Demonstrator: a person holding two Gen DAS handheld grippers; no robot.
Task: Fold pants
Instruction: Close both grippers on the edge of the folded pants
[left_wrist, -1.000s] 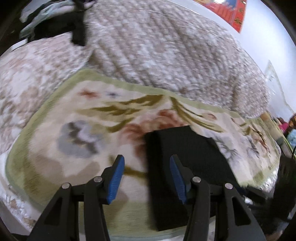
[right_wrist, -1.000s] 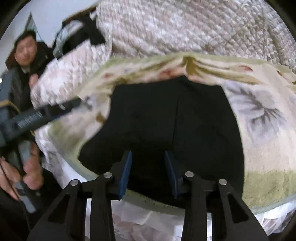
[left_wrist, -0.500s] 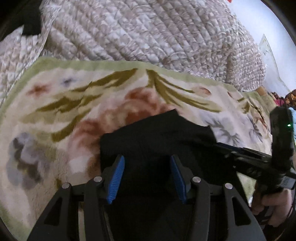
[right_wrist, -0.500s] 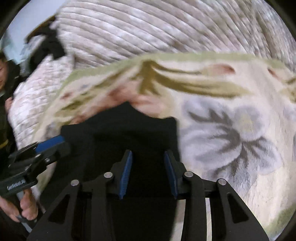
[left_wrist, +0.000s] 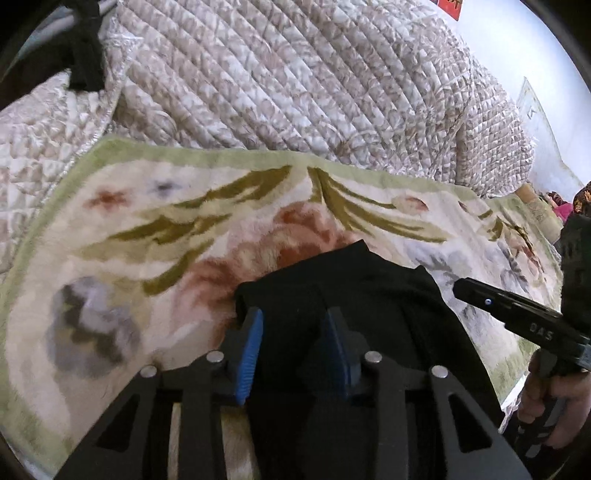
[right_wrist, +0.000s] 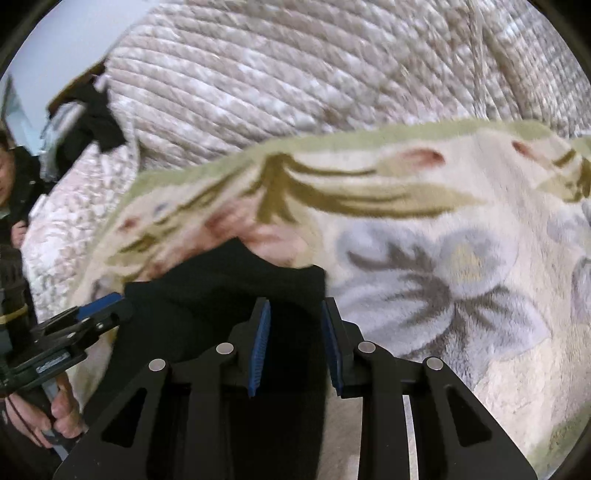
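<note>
The black pants (left_wrist: 347, 288) lie folded on a floral blanket (left_wrist: 147, 229); they also show in the right wrist view (right_wrist: 229, 284). My left gripper (left_wrist: 293, 332) is open, its blue-padded jaws astride the pants' left part, low over the cloth. My right gripper (right_wrist: 295, 325) is open over the pants' right edge, and it shows from the side in the left wrist view (left_wrist: 458, 286). The left gripper shows at the left of the right wrist view (right_wrist: 110, 306). The near part of the pants is hidden under both grippers.
A quilted beige bedspread (left_wrist: 295, 81) rises behind the blanket. Dark clothes (right_wrist: 92, 122) lie at the far left of the bed. A person (right_wrist: 7, 184) stands at the left edge. The blanket's near edge runs close to the grippers.
Both grippers moved forward and lower over the pants. The pants' far edge now looks bunched and lifted rather than flat. Both jaws stay open.
</note>
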